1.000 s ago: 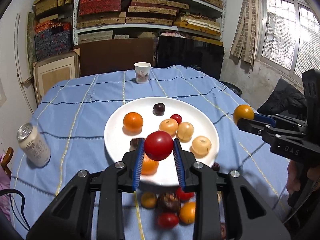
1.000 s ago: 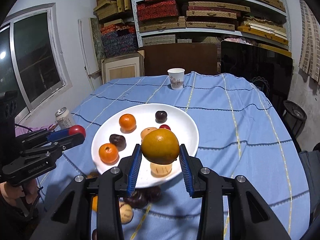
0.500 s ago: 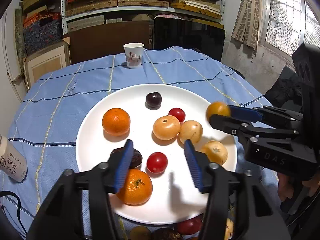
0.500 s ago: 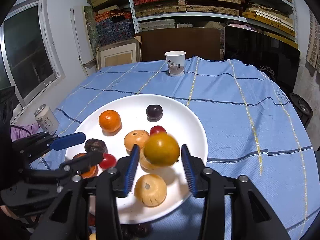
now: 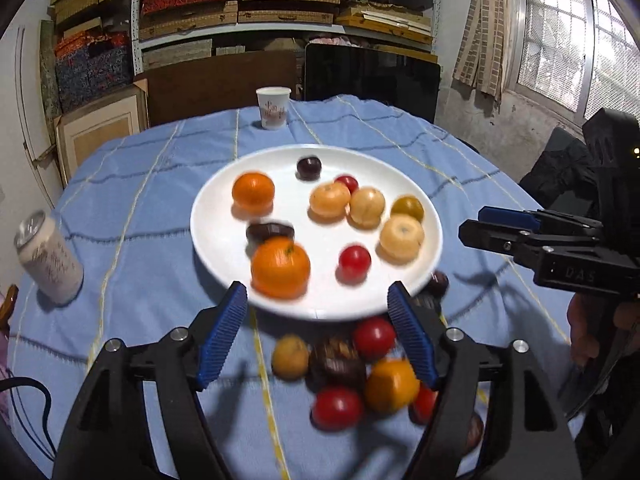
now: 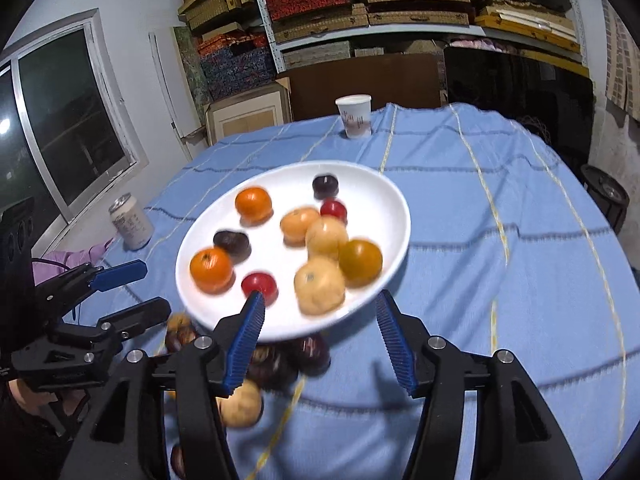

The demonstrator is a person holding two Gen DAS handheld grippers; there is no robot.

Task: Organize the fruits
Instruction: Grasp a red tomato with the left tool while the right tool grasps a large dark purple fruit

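Left gripper: empty, jaws opening wide above the near rim of the plate; a second ago clamped on a small red fruit

Right gripper: empty, jaws opening over the near edge of the plate; a second ago clamped on a dull orange fruit

Change: small red fruit now resting on the plate near its front; dull orange fruit now resting at the plate's right side, touching a pale yellow fruit

Meaning for the task: two more fruits judged delivered, both grippers free for another pick-up from the loose pile

White plate: centre of the blue tablecloth, holding ten fruits: two bright oranges, two dark plum-like fruits, two small red ones, three pale yellow-orange ones clustered at right, plus the dull orange one

Large orange: at the plate's near left, just in front of a dark fruit

Loose pile: on the cloth just before the plate, partly under the left gripper; red, dark, yellow and orange fruits, blurred, exact count not readable

Paper cup: upright beyond the plate, contents not visible

Drink can: upright on the cloth, well left of the plate

Remaining work: judged roughly half done, with the pile not yet cleared
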